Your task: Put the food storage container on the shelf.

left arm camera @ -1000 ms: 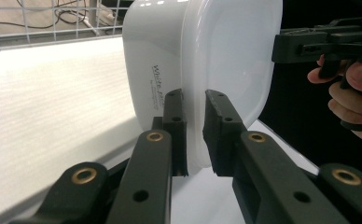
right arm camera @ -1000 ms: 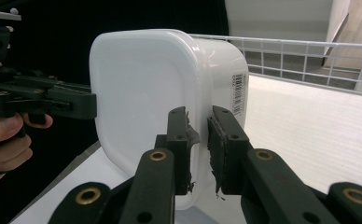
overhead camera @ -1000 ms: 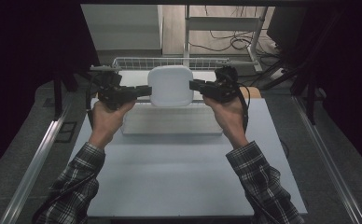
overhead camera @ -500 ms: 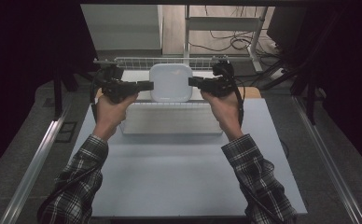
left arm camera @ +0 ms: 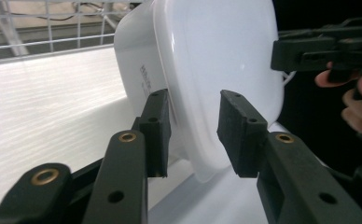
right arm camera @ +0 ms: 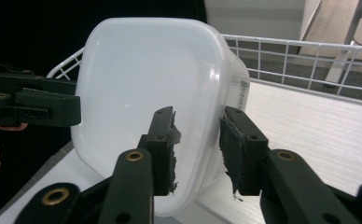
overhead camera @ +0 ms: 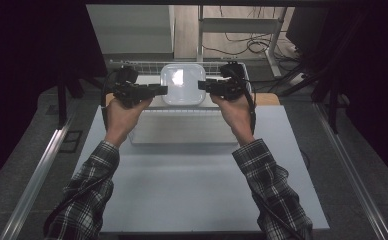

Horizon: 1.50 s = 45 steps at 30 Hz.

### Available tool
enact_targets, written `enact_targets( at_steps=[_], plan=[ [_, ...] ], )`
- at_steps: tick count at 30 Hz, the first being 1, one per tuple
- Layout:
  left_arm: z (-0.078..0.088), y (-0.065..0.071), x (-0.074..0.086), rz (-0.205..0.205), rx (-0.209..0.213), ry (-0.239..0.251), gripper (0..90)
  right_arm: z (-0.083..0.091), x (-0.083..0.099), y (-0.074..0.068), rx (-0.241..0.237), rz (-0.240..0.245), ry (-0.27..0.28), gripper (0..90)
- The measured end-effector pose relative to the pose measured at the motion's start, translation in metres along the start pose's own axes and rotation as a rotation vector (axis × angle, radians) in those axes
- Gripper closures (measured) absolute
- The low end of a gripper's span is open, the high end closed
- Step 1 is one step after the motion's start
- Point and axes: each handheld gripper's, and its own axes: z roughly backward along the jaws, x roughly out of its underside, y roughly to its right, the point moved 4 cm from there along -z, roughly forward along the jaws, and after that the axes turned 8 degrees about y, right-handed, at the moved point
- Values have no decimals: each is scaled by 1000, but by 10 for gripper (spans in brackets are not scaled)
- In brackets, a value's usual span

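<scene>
A white, rounded-square plastic container (overhead camera: 183, 84) is sitting in the upper middle of the high view, at the front of a white wire basket (overhead camera: 147, 64) whose mesh rim is running across the frame behind it. The left gripper (overhead camera: 158, 90) is reaching in from the left of that view and the right gripper (overhead camera: 205, 85) from the right, each one meeting an opposite edge of the container. In the left gripper view, the container (left arm camera: 207, 70) is filling the centre and upper right of the frame, standing tilted on its edge, and its rim is lying between the two black jaws; the jaws have just been opening and are standing partly apart, with a gap showing on both sides of the rim, so the pads are not pressing on it. In the right gripper view, the container (right arm camera: 156, 102) is taking up the centre left, again with its edge between the jaws; these too have just been opening and are standing loosely around the rim without clamping it. A pale table top (overhead camera: 192, 175) is spreading across the lower half of the high view, and the person's plaid sleeves (overhead camera: 272, 185) are coming in from the bottom corners.
</scene>
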Motion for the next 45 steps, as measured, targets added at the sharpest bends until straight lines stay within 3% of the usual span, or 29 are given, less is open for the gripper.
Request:
enact_targets(
  at_steps=[9,16,17,22,26,30,32,35,38,39,40,41,42,43,45],
  plan=[
    [-5,-4,-2,19,-5,-11,648,-4,-1,3,4,-6,-1,618],
    [-13,-7,-4,28,-26,-22,534,-10,-2,5,26,30,-5,550],
    [-14,-8,-6,40,-26,-19,524,-12,-2,6,54,53,1,525],
    [-19,-10,-11,45,-43,-18,488,-18,-4,7,97,85,-2,518],
    [-23,-15,-16,46,-68,-10,462,-24,-6,10,112,69,6,517],
    [-27,-20,-19,33,-93,4,414,-28,-6,13,117,47,11,505],
    [-29,-21,-19,3,-109,24,362,-28,-7,15,117,42,9,487],
    [-28,-20,-19,-12,-105,40,294,-28,-7,15,123,50,12,454],
    [-24,-17,-20,-25,-57,63,256,-26,-7,14,107,75,24,348],
    [-22,-16,-20,-42,-45,60,195,-25,-6,14,93,75,31,306],
    [-21,-14,-19,-53,-34,52,195,-24,-6,14,71,69,38,263],
    [-19,-10,-18,-74,-24,40,137,-23,-4,13,40,65,37,185],
    [-19,-10,-18,-74,-24,40,119,-23,-4,13,40,65,37,185],
    [-17,-5,-12,-124,-15,11,85,-22,1,11,15,88,25,128],
    [-17,-4,-10,-137,-17,5,64,-20,6,8,9,119,16,81]
  ],
)
